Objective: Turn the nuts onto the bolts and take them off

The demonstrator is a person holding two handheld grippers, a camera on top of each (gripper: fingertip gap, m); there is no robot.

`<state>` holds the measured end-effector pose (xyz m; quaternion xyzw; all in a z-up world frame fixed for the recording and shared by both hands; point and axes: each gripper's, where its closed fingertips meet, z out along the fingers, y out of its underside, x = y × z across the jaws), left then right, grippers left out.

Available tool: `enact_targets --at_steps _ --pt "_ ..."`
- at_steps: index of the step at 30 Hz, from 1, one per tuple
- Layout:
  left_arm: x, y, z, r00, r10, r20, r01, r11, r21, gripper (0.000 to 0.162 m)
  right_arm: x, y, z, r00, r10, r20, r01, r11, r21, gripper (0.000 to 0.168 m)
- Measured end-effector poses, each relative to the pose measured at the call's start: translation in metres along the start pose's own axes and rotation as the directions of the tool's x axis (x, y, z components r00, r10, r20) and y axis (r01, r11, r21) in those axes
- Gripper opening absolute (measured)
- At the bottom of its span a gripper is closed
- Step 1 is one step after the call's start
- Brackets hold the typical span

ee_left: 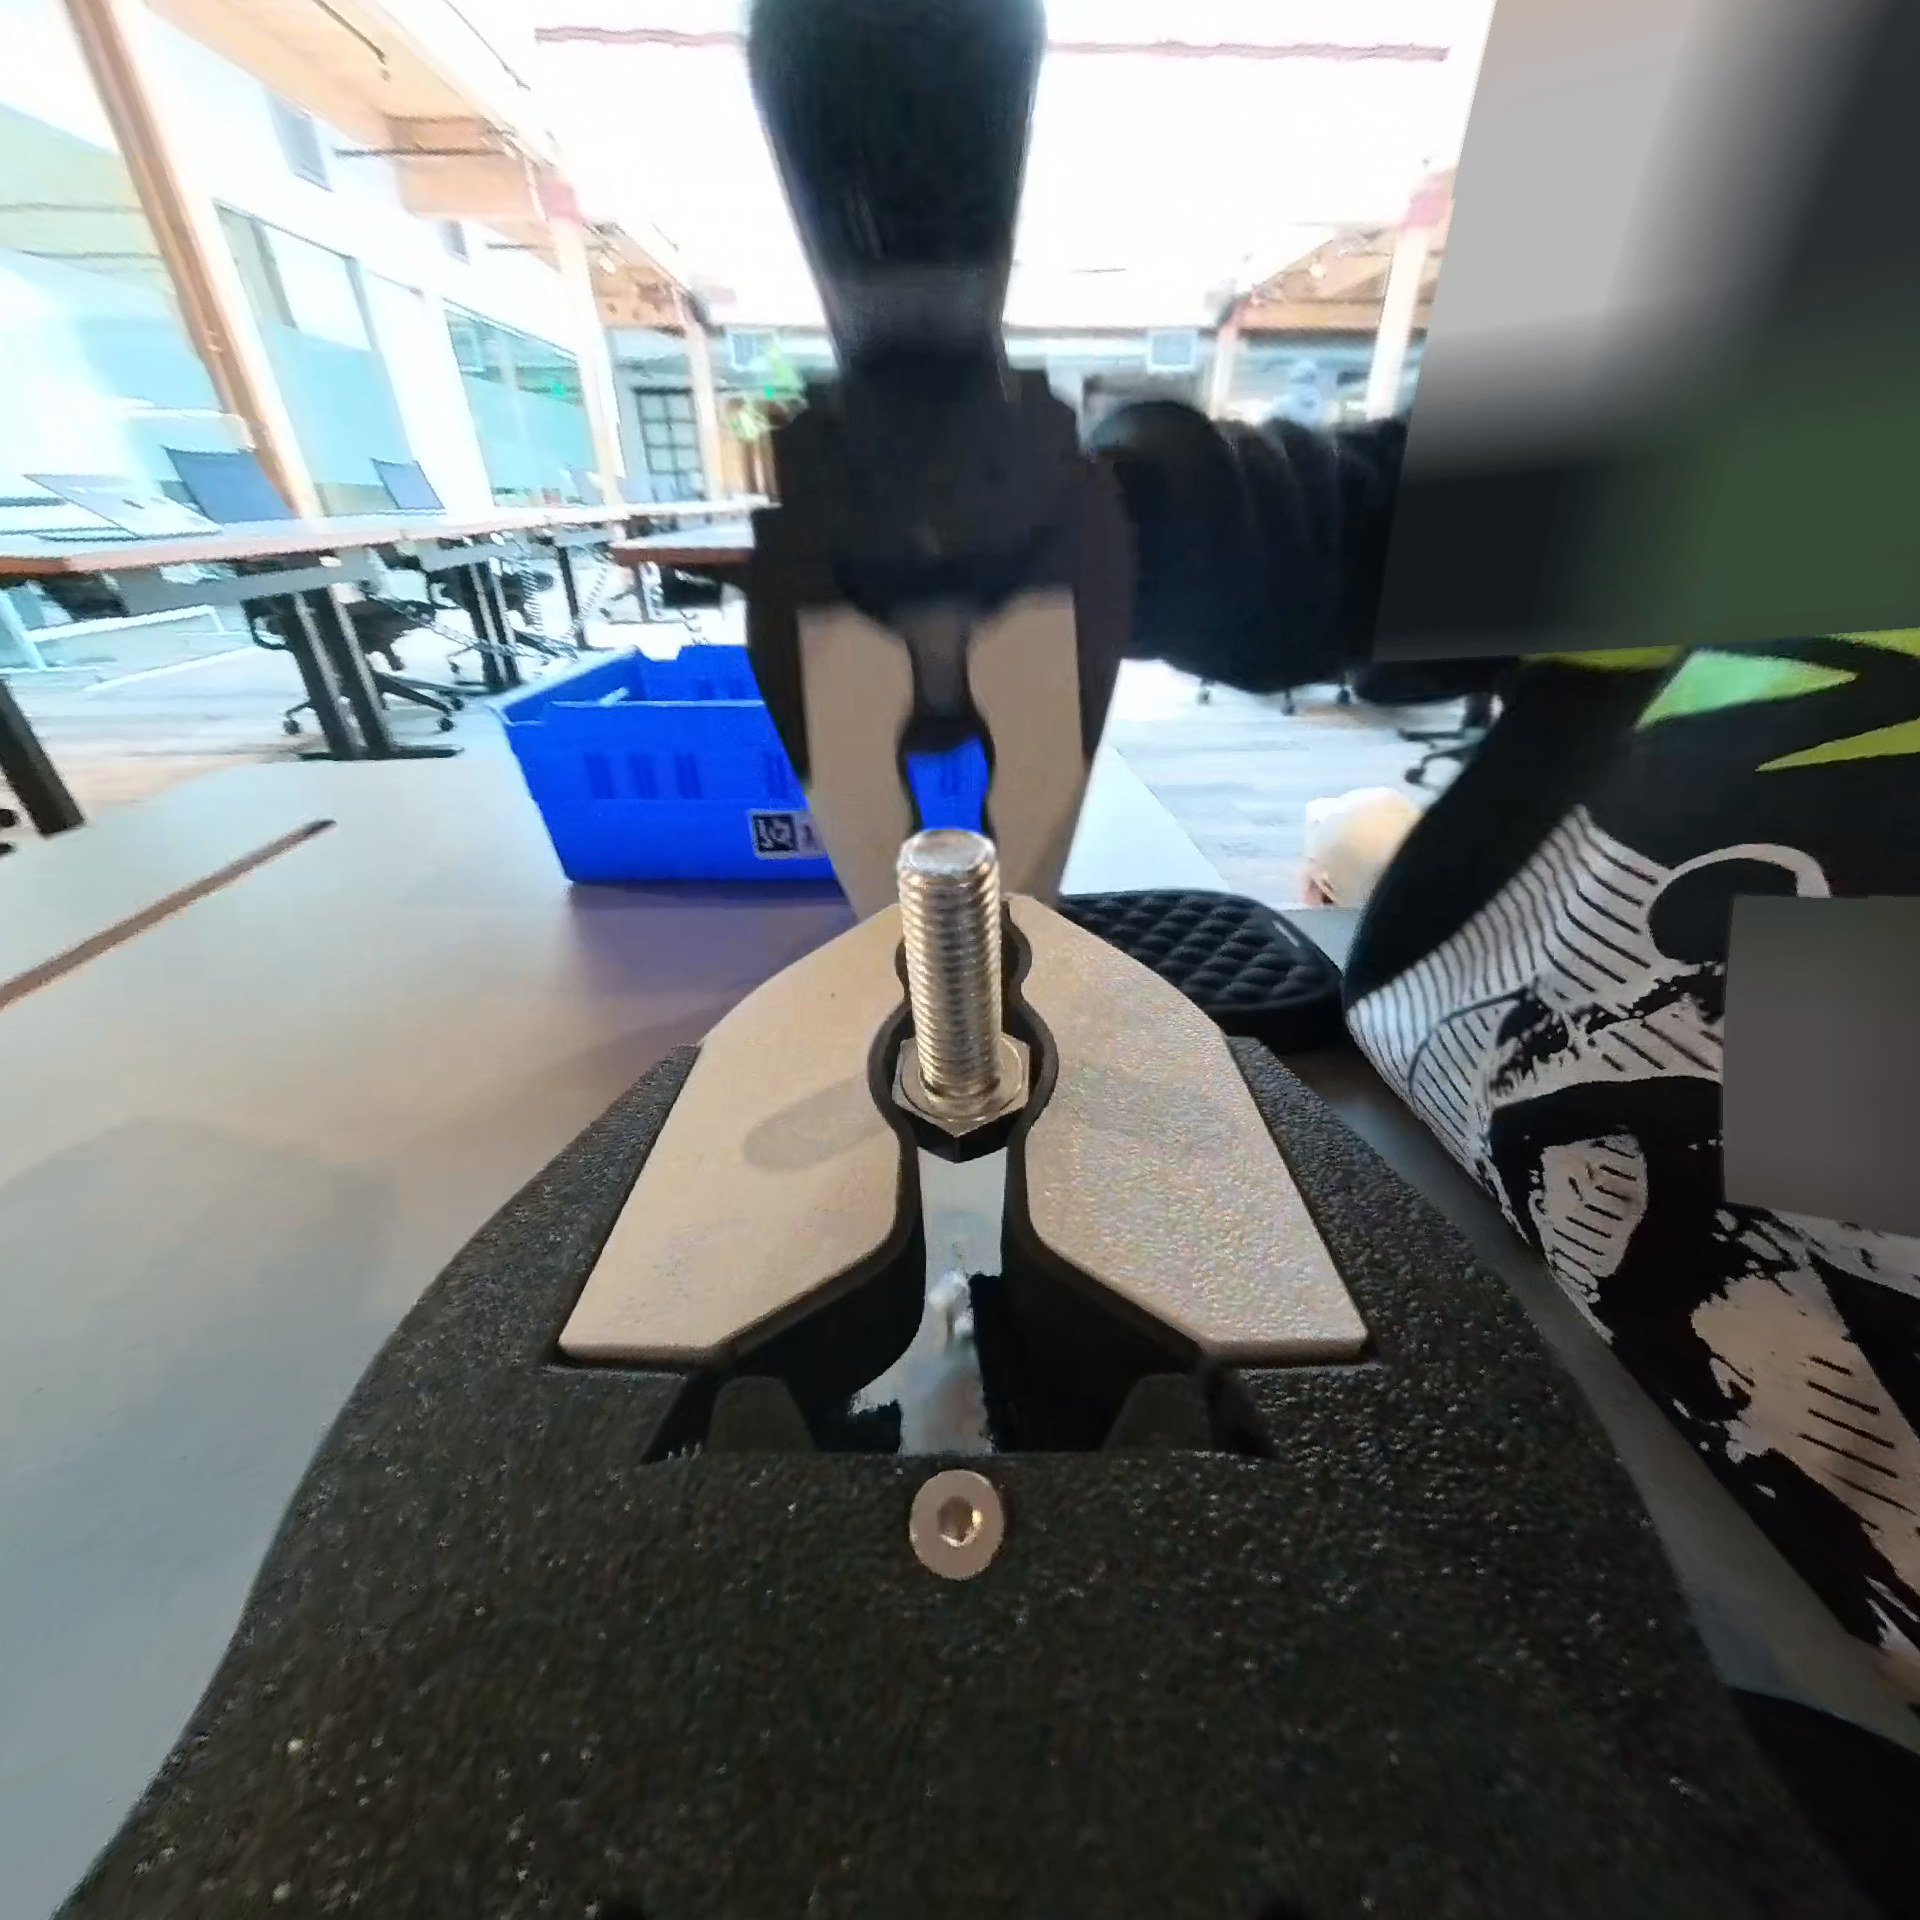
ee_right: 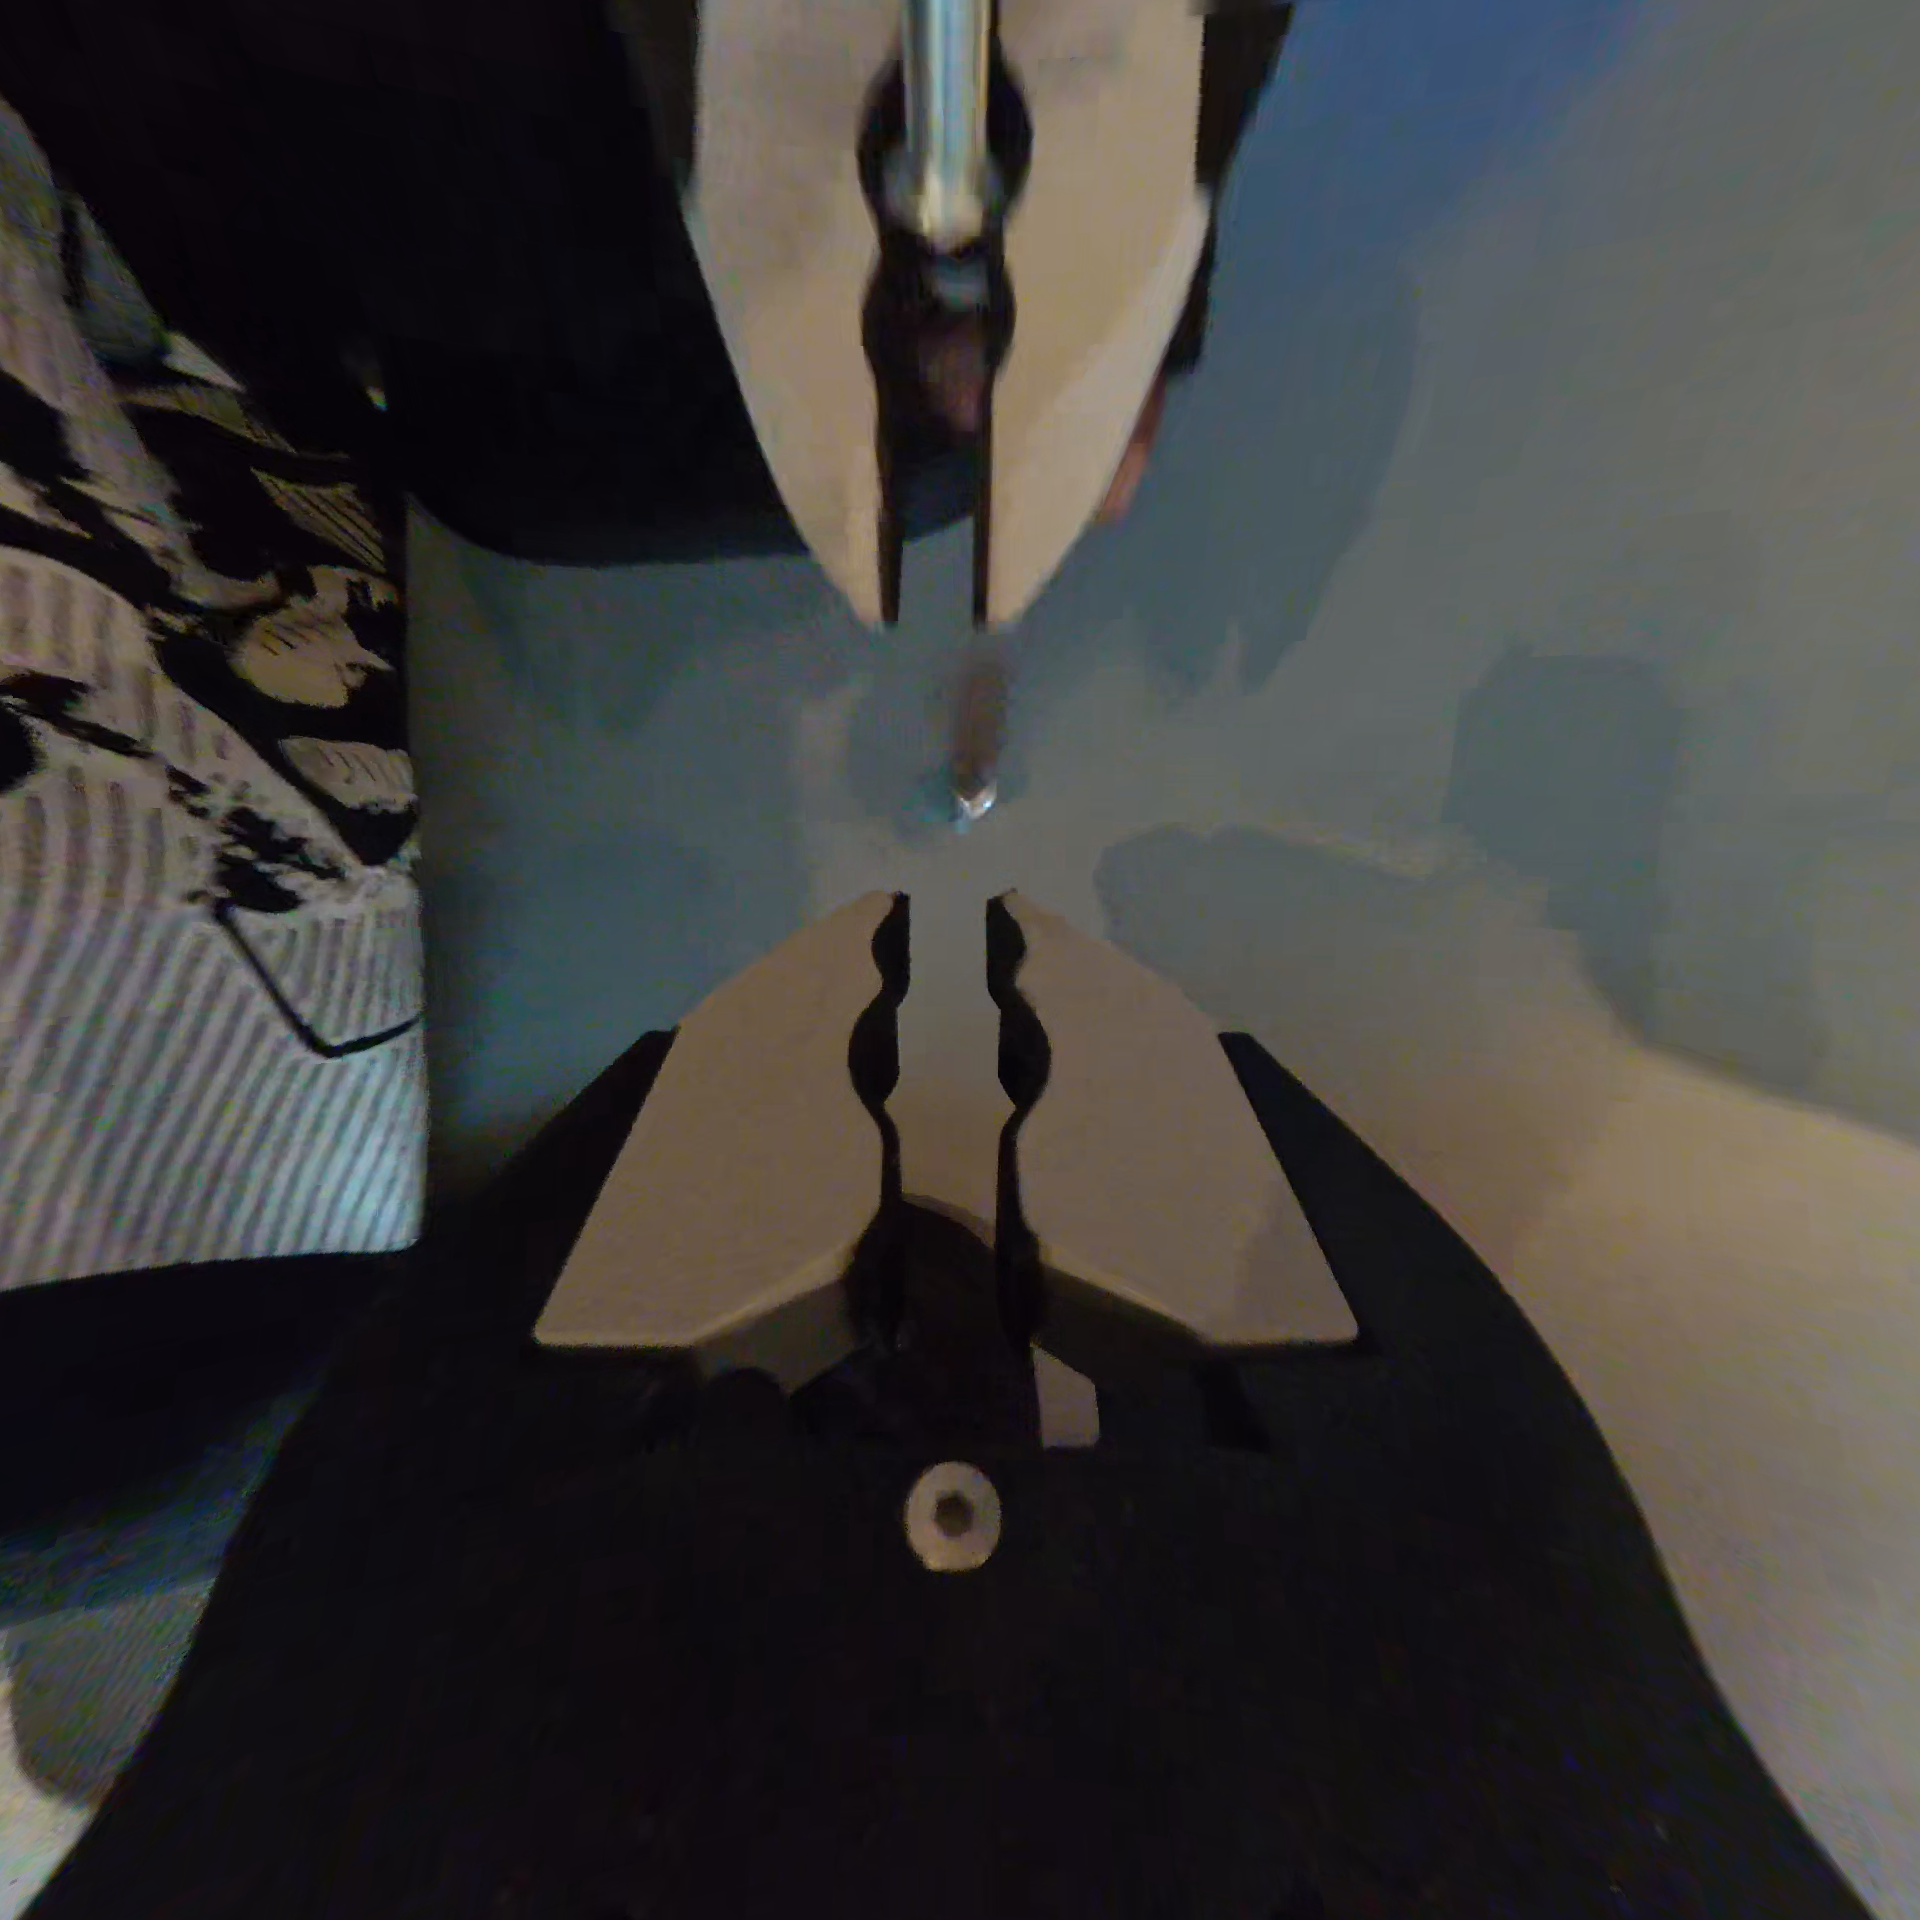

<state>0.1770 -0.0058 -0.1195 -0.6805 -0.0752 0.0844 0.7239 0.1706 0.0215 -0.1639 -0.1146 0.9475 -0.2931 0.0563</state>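
Silvery threaded bolt [ee_left: 949, 966] upright, clamped in left tool [ee_left: 961, 997] (scalloped beige fingers); right tool [ee_right: 945, 914] parted, empty.

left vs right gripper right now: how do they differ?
The left gripper is shut on the bolt, which stands upright in its notch; the right gripper is open and holds nothing. The left gripper lies level over the table; the right gripper points down from above the bolt. Both have the same tan, notched fingers.

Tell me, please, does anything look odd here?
A small shiny metal piece, blurred, lies loose on the grey table beyond the empty right gripper. The silver threaded bolt sits straight in the left gripper.
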Motion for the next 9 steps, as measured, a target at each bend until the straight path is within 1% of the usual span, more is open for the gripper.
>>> enact_targets --at_steps 1,3,6,7,9 --pt "-0.001 -0.003 -0.003 1.0 0.001 0.01 -0.001 1.0 0.013 0.011 0.002 0.007 0.005 1.0 0.003 -0.015 -0.003 1.0 -0.009 0.015" --pt "-0.001 -0.008 -0.008 1.0 -0.002 0.026 0.002 1.0 0.031 0.011 0.002 0.016 0.013 1.0 0.002 -0.007 -0.002 1.0 -0.023 0.017" --pt "-0.003 -0.007 -0.014 0.998 -0.002 0.057 0.0 1.0 0.024 0.011 0.0 0.02 0.021 0.999 -0.001 0.048 0.003 1.0 -0.029 0.017" --pt "-0.003 -0.006 -0.015 0.998 -0.001 0.063 -0.001 1.0 0.025 0.011 0.0 0.023 0.024 0.998 -0.013 0.062 0.016 0.999 -0.05 0.018" --pt "-0.004 -0.005 -0.016 0.997 0.004 0.078 -0.005 1.0 0.016 0.011 0.001 0.039 0.027 0.995 -0.067 0.072 0.076 0.988 -0.136 0.019"
